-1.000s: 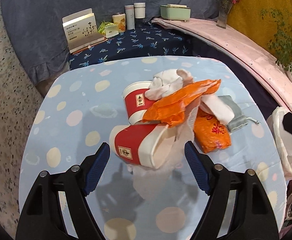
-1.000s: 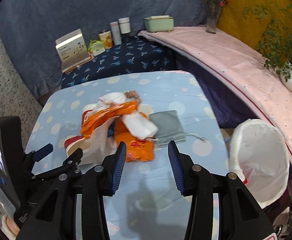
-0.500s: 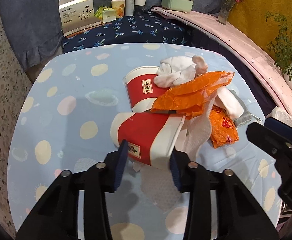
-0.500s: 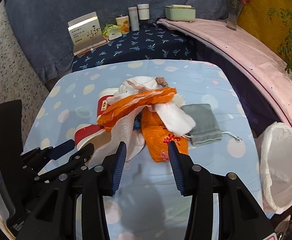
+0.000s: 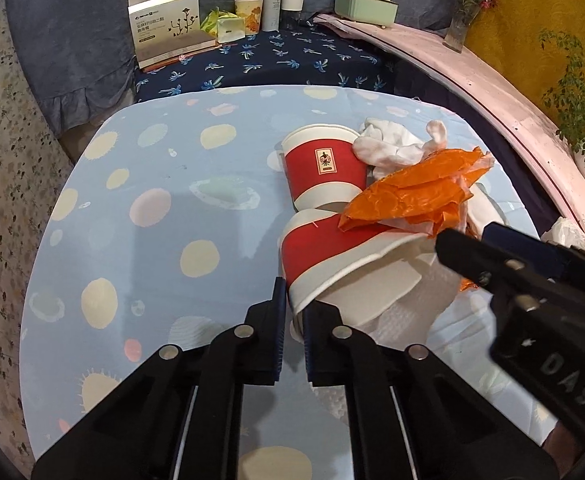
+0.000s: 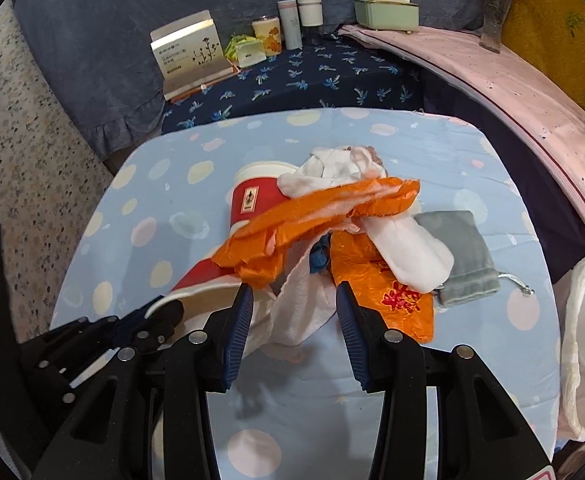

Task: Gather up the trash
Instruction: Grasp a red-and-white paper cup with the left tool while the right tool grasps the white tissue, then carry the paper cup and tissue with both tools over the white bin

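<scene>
Two red-and-white paper cups lie on their sides on the dotted blue table (image 5: 164, 208). My left gripper (image 5: 295, 320) is shut on the rim of the near cup (image 5: 324, 256), which is squashed flat. The far cup (image 5: 324, 168) lies behind it. An orange plastic wrapper (image 6: 332, 208) drapes over both cups. My right gripper (image 6: 294, 332) stands open just in front of the pile. A crumpled white tissue (image 6: 296, 304) lies between its fingertips, untouched by the pads. Beside that lies an orange packet (image 6: 388, 292) with a red flower.
A white sock (image 6: 408, 248) and a grey drawstring pouch (image 6: 460, 252) lie right of the pile. A white-lined bin (image 6: 584, 340) stands off the table's right edge. Boxes and jars (image 6: 288, 28) sit on the dark-blue bench behind. A pink shelf (image 6: 512, 80) curves along the right.
My left gripper's jaws closed from wide open onto the near cup's rim, flattening it. My right gripper came forward and down to the pile and now shows in the left wrist view.
</scene>
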Demonstrator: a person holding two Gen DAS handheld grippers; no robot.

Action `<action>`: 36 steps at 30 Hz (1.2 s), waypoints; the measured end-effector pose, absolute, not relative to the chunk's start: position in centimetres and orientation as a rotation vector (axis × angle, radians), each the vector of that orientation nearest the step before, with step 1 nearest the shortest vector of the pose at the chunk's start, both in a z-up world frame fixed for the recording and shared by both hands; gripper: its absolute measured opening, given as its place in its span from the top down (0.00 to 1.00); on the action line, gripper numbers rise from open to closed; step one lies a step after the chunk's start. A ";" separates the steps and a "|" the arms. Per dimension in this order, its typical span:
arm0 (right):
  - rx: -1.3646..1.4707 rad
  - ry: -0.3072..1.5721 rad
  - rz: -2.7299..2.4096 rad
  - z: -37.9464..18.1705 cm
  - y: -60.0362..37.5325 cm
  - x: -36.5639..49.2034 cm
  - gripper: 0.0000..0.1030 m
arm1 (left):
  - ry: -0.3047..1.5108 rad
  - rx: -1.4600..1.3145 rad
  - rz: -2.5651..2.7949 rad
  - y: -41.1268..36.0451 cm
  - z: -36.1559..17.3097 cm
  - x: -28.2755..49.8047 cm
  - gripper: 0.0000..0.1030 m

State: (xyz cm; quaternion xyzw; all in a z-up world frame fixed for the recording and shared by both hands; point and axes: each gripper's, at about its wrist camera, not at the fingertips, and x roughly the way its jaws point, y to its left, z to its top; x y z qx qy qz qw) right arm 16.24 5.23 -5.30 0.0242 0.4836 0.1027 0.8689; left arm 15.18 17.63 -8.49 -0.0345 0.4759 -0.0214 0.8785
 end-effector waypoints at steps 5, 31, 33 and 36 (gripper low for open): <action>0.052 1.062 0.281 -6.6 5.5 16.1 0.94 | 0.989 -0.064 -0.040 17.7 -8.3 14.8 0.94; 0.172 0.782 0.116 5.2 -7.9 12.3 0.99 | 0.853 0.017 -0.122 9.1 -1.6 12.7 0.97; 0.186 0.762 0.097 6.0 -9.3 11.9 0.99 | 0.845 0.026 -0.144 7.6 -1.1 12.6 0.97; 0.200 0.724 0.063 7.1 -11.4 11.1 0.99 | 0.839 0.035 -0.176 5.6 -0.6 12.4 0.97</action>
